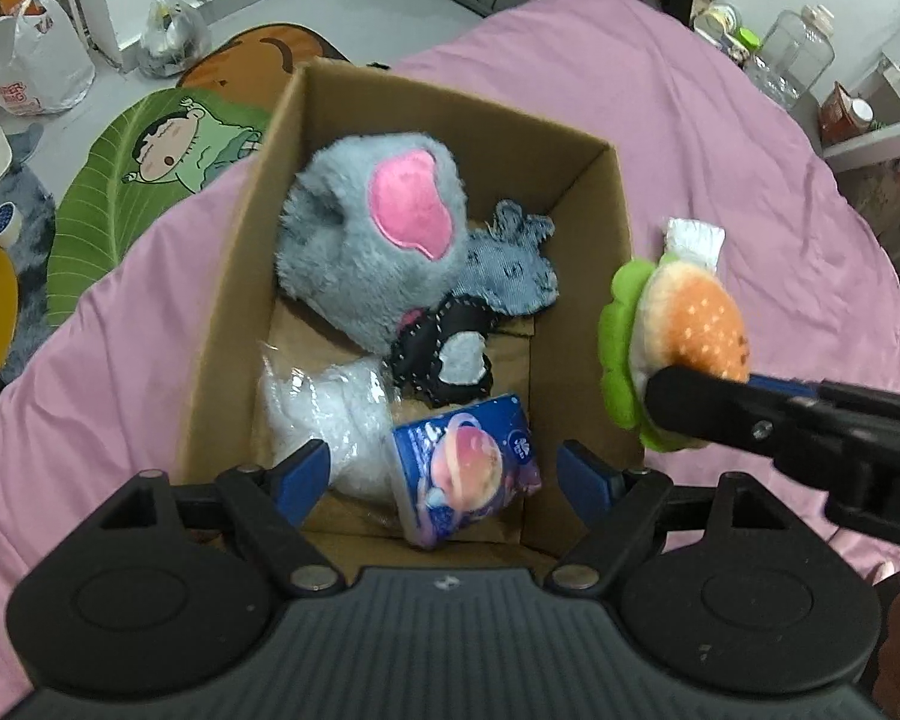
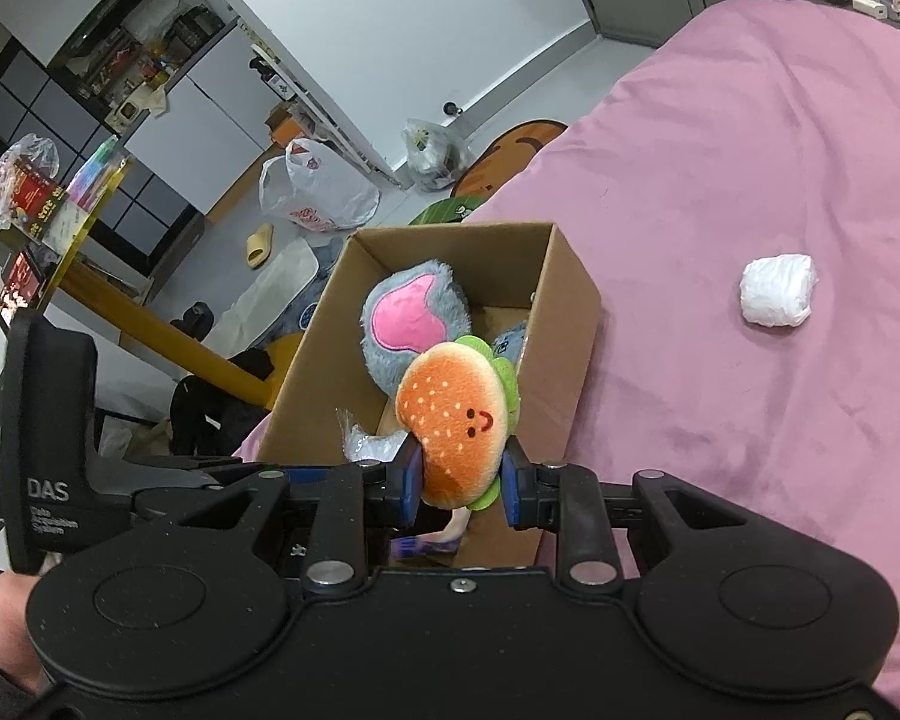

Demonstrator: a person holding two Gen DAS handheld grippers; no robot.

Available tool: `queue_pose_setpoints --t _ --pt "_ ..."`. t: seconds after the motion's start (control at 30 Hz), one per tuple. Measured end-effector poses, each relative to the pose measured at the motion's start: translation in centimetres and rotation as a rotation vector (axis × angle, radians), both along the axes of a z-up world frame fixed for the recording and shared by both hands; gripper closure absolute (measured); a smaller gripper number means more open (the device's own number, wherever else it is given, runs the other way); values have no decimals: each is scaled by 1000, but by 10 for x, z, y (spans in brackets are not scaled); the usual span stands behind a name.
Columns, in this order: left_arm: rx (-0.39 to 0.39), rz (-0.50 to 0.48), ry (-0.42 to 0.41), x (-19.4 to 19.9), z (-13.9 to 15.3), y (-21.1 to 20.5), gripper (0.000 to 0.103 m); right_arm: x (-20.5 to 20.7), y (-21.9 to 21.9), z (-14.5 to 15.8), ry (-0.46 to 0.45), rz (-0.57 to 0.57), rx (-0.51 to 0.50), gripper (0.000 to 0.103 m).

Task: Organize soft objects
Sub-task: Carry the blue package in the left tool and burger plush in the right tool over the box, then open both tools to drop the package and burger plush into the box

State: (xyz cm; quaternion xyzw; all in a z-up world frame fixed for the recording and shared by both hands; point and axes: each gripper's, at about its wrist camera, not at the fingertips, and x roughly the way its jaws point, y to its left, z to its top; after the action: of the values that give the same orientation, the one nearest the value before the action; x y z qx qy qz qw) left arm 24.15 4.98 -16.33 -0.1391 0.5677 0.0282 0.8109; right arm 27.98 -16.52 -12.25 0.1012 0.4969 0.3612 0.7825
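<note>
One cardboard box stands on one pink bed.

Inside the box lie five soft things: one grey plush with a pink patch, one denim piece, one black stitched piece, one white bag in clear wrap, and one blue packet.

One burger plush is above the box.

One white wrapped bundle lies on the bed, well apart from the box.

Two hand-held grippers show: the left and the right.

On the floor sit two plastic bags: one white, one clear. One yellow slipper lies there too.
</note>
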Motion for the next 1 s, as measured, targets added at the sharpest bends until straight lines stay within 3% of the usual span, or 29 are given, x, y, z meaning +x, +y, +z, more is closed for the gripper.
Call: queue_pose_setpoints --t 0.23,0.53,0.6,0.77,1.0 --pt "54 17 -46 -4 18 13 21 -1 12 1 -5 22 -1 77" --pt "-8 59 -74 -13 31 32 22 2 28 -1 -18 13 -21 76" --pt "14 55 -78 -14 36 31 21 4 30 -3 -9 4 -22 76" --pt "12 60 -103 -19 47 35 21 3 39 0 -17 2 -11 60" --pt "37 106 -120 -30 54 49 20 1 38 3 -30 -13 -26 53"
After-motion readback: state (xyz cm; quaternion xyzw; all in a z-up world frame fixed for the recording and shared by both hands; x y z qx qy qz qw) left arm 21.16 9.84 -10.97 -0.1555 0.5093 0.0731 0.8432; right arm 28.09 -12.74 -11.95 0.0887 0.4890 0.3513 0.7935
